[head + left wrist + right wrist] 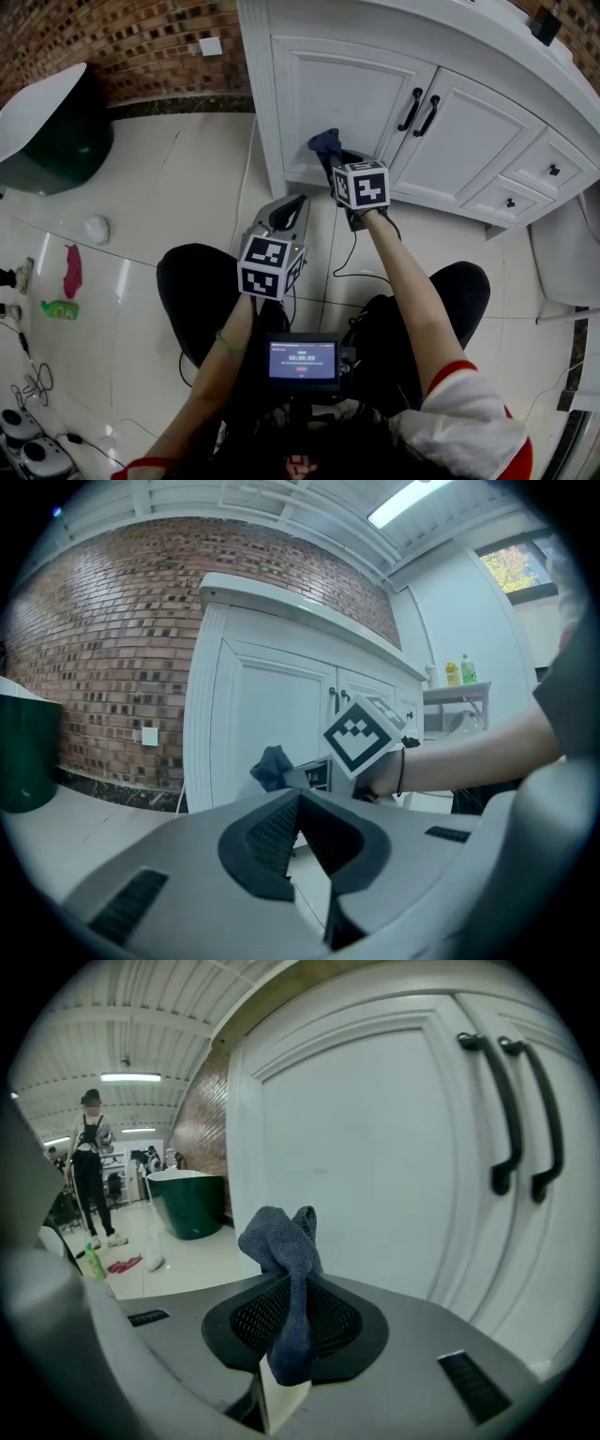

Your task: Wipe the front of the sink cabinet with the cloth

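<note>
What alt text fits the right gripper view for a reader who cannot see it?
The right tongs are shut on a blue cloth, held close in front of a white cabinet door. Two black handles sit at upper right; a green tub and a standing person are far left.

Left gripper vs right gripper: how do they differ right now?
The right gripper is shut on the blue cloth; the left gripper is shut on nothing. The right gripper sits at the cabinet door; the left gripper hangs back over the floor. Both have the same grey build.

green tub [75, 141] by brick wall [141, 42]; pink rag [72, 270] on floor [169, 187]
</note>
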The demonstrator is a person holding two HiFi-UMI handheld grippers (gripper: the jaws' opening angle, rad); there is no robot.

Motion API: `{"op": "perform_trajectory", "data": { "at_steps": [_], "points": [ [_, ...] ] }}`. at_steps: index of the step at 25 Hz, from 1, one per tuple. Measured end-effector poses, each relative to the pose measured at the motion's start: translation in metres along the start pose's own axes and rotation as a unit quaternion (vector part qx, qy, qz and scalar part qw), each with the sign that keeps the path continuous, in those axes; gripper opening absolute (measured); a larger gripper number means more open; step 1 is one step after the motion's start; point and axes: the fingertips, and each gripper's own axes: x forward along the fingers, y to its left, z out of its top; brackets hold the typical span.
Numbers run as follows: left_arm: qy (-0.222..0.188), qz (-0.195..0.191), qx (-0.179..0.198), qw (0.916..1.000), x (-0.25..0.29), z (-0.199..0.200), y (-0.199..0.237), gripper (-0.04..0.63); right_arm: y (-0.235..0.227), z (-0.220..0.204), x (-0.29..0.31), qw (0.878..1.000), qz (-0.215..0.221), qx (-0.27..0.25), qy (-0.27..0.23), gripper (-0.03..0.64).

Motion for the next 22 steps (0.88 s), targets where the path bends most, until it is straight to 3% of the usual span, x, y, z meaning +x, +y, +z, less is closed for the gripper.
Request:
{"op": "perform_trajectory", "data": {
  "at_steps": [5,10,15,22],
  "points": [
    [0.003,0.013,0.013,0.9998,-0.005,-0.006,0.018,0.021,0.054,0.001,0.047,0.999,0.035,-0.003,0.016,0.06],
    [0.0,0.017,-0.008,0.9998,-0.008,-0.01,0.029,0.021,0.067,0.0,0.072,0.999,0.035,-0.014,0.033,0.06],
    [0.001,0.018,-0.011,0.9998,-0.005,-0.015,0.03,0.021,0.042,-0.011,0.063,0.999,0.02,-0.012,0.037,0.06],
    [0.011,0.009,-0.001,0.9999,0.0,-0.015,0.017,0.02,-0.037,-0.035,0.014,0.998,-0.04,0.008,0.045,0.06]
  ]
}}
